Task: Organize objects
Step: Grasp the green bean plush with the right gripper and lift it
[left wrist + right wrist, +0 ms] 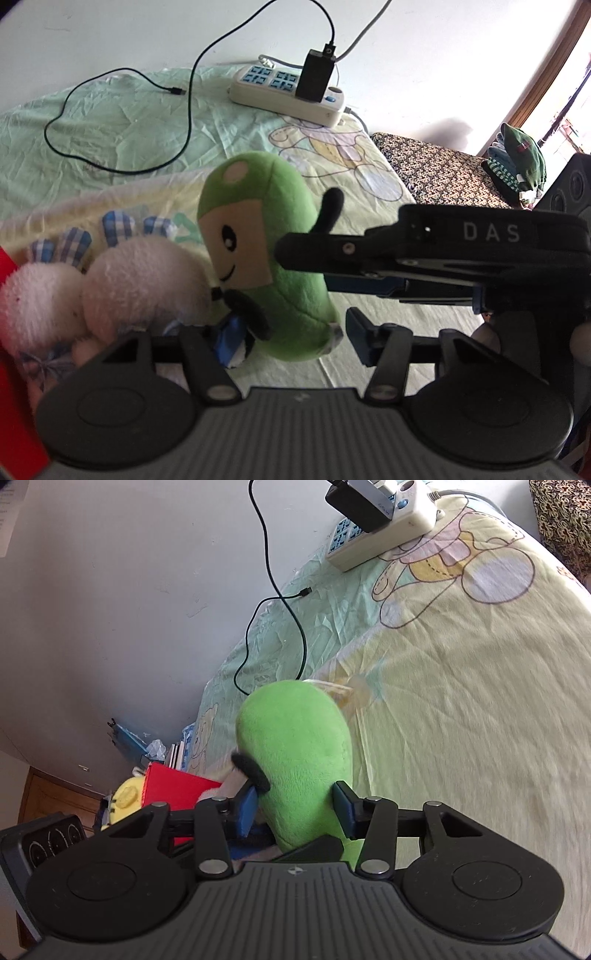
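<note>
- Green toy (266,221) stands up on the bed sheet (110,122), in the middle of the left view. Both grippers reach it at once, I think so that it does not flop over while it is being put in its place.
- Far left, a red box (14,332) peeks in at the edge. It may be where toys go, but I cannot tell.
- Next comes a white fluffy toy (140,280). It lies on the sheet and touches the green toy's side. It looks like the toys are being lined up together.
- Then the left gripper (290,328). Its fingers are closed in as far as they go around the bottom of the green toy and have hold of it. One finger is partly hidden behind the toy's black arm. Holding it low keeps the toy from tipping.
- Then the right gripper (295,805). It comes in from the right side, and its blue pads (341,805) look pressed on the toy's body, one on each side. It is only partly open, just as wide as the toy.
- Farther back and right, a power strip (288,96) lies on the sheet, well apart from the toys.
- Far right, folded clothes (517,162) sit on a patterned stool (436,166) beside the bed.
</note>
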The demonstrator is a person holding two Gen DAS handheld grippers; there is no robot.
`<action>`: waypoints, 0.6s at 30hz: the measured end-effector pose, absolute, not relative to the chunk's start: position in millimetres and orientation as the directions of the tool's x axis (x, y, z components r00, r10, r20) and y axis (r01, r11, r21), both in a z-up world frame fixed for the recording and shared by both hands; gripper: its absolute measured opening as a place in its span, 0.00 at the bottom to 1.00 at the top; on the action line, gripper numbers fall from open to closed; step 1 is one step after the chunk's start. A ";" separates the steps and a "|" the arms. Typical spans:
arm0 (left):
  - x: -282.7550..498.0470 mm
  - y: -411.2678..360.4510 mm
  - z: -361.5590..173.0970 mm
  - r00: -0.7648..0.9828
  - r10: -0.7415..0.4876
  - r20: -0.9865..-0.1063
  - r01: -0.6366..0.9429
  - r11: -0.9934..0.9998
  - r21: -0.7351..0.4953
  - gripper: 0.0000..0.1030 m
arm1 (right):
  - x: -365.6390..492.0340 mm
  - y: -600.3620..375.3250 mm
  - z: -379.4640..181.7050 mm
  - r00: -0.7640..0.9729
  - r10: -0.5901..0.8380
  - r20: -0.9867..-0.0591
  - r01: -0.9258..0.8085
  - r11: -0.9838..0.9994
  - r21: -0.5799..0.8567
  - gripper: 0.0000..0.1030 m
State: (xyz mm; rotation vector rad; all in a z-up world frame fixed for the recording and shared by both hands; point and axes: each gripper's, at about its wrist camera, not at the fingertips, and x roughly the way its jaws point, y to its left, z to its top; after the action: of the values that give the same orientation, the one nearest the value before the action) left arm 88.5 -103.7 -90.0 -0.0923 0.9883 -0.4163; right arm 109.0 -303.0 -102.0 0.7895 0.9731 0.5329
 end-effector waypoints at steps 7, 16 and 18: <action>64.5 -103.5 -69.7 0.501 -0.379 -0.778 0.338 0.913 -0.227 0.55 | 82.6 -308.8 -102.2 0.492 0.698 -0.521 -0.007 0.601 0.799 0.39; 37.7 -111.1 -67.7 0.500 -0.369 -0.783 0.372 0.908 -0.191 0.55 | 47.9 -301.4 -91.5 0.497 0.686 -0.531 -0.020 0.621 0.783 0.39; 30.2 -111.0 -67.0 0.497 -0.365 -0.788 0.383 0.906 -0.179 0.55 | 38.9 -300.7 -87.6 0.504 0.684 -0.528 -0.026 0.623 0.782 0.39</action>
State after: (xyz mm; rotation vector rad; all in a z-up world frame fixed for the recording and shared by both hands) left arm 30.2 -111.0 -67.0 0.0206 0.9486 -0.4527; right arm 38.9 -300.7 -87.6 0.7998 0.9570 0.4883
